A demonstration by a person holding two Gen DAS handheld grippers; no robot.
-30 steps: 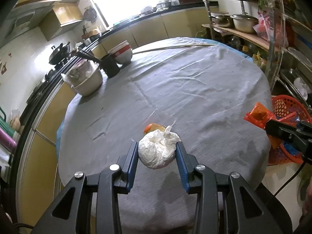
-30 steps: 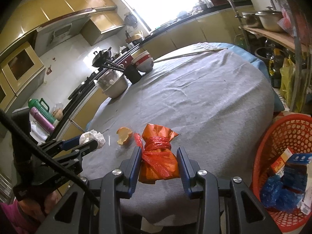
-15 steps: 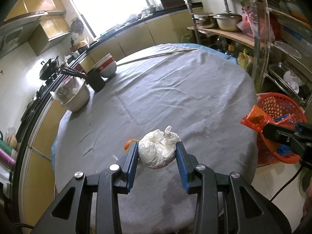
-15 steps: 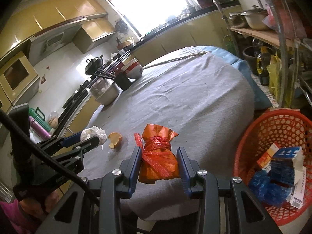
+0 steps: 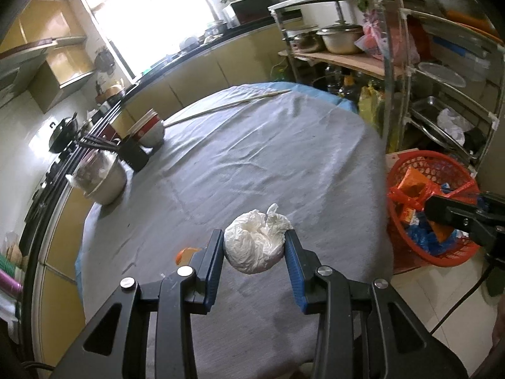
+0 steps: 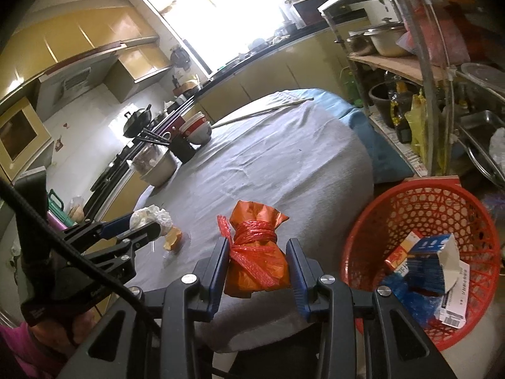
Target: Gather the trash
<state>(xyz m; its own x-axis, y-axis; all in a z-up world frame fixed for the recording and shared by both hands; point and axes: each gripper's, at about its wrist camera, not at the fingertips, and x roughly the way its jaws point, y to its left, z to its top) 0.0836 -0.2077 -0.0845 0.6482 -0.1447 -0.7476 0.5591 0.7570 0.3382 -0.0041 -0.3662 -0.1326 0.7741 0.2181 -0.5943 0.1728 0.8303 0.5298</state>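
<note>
Left wrist: our left gripper [image 5: 254, 249] is clamped on the white paper wad [image 5: 255, 244], held over the grey table [image 5: 252, 164]. The red basket [image 5: 407, 240] sits on the floor off the table's right edge, well to the right, w/ the right gripper [image 5: 438, 208] over it.

Right wrist: our right gripper [image 6: 257, 262] is closed on the tied orange bag [image 6: 255, 262], upright betw. the pads. Basket [image 6: 359, 237] lies just right & below, so the right hand's nearer. An orange peel scrap [image 6: 173, 238] is left on the table.
</note>
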